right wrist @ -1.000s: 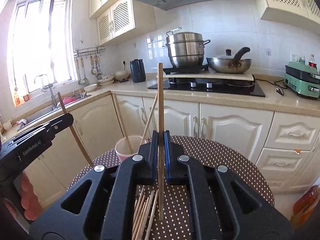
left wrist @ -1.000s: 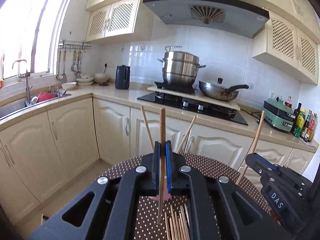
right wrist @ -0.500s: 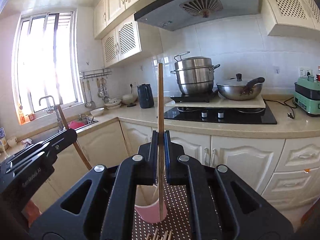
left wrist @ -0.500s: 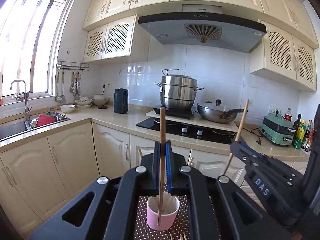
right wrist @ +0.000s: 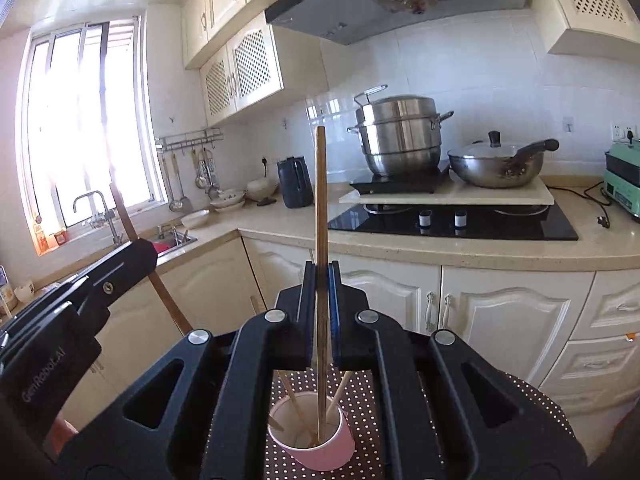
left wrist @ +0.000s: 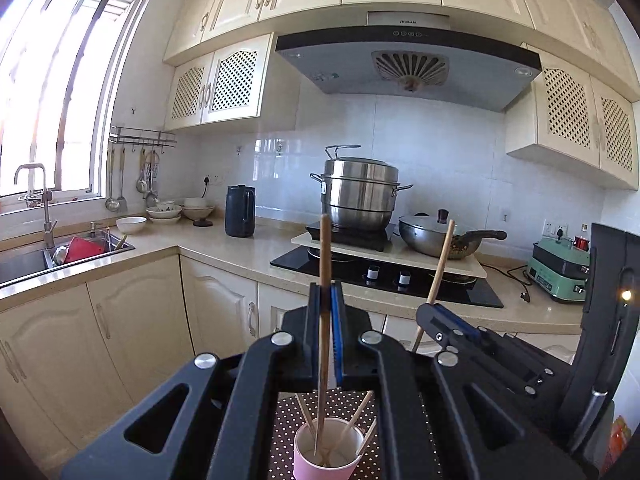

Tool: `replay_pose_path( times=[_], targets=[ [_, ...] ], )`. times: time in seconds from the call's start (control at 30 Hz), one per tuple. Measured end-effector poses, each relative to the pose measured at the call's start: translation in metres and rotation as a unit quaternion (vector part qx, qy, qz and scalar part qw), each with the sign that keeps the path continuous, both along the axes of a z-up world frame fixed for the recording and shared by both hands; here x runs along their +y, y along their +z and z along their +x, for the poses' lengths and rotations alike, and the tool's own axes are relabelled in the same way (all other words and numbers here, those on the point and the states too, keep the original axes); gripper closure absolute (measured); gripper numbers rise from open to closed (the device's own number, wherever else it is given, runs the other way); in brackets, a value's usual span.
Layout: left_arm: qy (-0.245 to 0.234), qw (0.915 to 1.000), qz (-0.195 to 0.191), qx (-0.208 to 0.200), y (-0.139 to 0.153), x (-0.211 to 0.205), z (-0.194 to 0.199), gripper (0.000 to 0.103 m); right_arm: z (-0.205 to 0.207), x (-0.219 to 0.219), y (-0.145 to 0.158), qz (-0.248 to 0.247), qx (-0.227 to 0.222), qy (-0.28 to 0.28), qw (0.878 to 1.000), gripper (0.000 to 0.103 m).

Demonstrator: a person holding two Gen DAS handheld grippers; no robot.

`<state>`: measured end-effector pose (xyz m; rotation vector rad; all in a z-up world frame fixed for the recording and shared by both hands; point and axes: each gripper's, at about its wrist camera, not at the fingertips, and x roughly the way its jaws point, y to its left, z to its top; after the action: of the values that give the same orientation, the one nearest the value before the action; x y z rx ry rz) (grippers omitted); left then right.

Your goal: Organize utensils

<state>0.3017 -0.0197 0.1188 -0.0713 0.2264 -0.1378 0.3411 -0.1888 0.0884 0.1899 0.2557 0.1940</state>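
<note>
Both grippers rose since the earlier frame, cup now right below. Left gripper (left wrist: 325, 304) pinches a chopstick (left wrist: 324, 264) upright; right gripper (right wrist: 319, 280) pinches its stick (right wrist: 320, 200) likewise, tips hanging over the pink cup (right wrist: 316, 440), so release should drop them in. Beyond, stove (right wrist: 452, 220).

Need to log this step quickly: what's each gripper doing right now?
Left gripper: closed on a chopstick, upright.
Right gripper: closed on another chopstick, upright.
</note>
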Motion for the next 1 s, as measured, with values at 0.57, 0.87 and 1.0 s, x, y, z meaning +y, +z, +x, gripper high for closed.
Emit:
replay_pose_path(
  times=[0.57,0.87,1.0],
  targets=[
    [0.005,0.9915,0.000,0.130,-0.096,0.024,0.045,0.083,0.032,0.008,-0.079,-0.033,0.141,0.032,0.989,0.095],
    [0.003,0.9910,0.007,0.133,-0.107,0.031,0.027,0.069,0.007,0.002,-0.081,-0.071,0.131,0.017,0.989,0.034],
    [0.002,0.9909,0.009,0.134,-0.107,0.032,0.021,0.068,-0.001,0.001,-0.079,-0.071,0.128,0.019,0.989,0.034]
  ],
)
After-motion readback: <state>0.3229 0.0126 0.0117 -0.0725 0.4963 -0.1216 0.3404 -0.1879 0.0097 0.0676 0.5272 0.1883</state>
